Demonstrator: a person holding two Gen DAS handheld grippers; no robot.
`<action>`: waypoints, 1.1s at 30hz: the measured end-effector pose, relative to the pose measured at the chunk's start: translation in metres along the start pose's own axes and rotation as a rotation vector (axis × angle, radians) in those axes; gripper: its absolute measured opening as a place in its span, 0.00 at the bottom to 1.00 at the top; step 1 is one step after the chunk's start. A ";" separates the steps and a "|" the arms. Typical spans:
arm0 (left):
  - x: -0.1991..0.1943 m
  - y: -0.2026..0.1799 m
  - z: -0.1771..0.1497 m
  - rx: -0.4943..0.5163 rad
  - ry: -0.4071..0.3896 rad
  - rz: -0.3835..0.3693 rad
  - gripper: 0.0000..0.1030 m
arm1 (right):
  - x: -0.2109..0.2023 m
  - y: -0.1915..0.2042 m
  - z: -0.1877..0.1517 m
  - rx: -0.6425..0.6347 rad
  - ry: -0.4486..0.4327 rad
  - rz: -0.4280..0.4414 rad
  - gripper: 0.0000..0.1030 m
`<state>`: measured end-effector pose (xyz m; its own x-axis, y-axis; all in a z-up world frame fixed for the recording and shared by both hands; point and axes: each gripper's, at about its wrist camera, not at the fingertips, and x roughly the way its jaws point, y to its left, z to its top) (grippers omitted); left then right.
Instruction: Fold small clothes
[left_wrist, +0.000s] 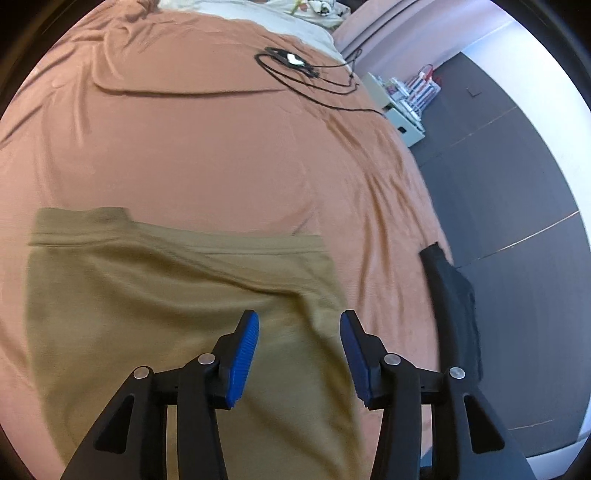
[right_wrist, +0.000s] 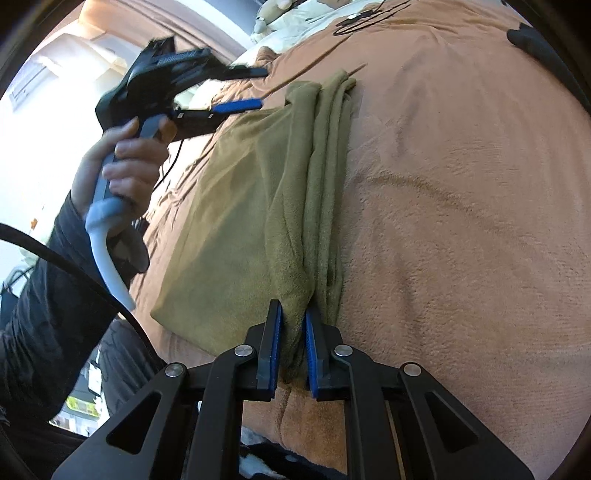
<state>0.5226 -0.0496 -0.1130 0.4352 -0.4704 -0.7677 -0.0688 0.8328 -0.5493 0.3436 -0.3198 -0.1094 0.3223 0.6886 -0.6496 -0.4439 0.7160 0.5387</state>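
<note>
One olive garment (right_wrist: 236, 206) lies flat on the bed (left_wrist: 192, 155), its bunched edge running up the middle of the right wrist view. The right gripper (right_wrist: 293, 332) pinches that bunched near end, pads tight on the cloth. The left gripper (left_wrist: 299, 356) hangs spread over the garment's flat part, nothing between its pads. Beyond the far hem there's wide open blanket. One black cable (left_wrist: 314, 81) coils near the far end, and one dark cloth (left_wrist: 454, 306) drapes over the bed's right edge.
</note>
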 end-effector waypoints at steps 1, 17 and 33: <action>-0.002 0.003 -0.001 0.008 0.000 0.018 0.47 | -0.002 0.000 0.000 -0.001 -0.010 -0.003 0.11; 0.032 -0.009 -0.013 0.169 0.059 0.106 0.31 | -0.002 0.009 0.007 0.039 -0.066 -0.093 0.63; 0.092 -0.030 0.006 0.211 0.102 0.125 0.22 | -0.008 -0.010 0.010 0.122 -0.078 -0.038 0.60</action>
<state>0.5703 -0.1163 -0.1647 0.3415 -0.3784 -0.8603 0.0768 0.9235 -0.3758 0.3537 -0.3317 -0.1046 0.4029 0.6643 -0.6296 -0.3266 0.7470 0.5791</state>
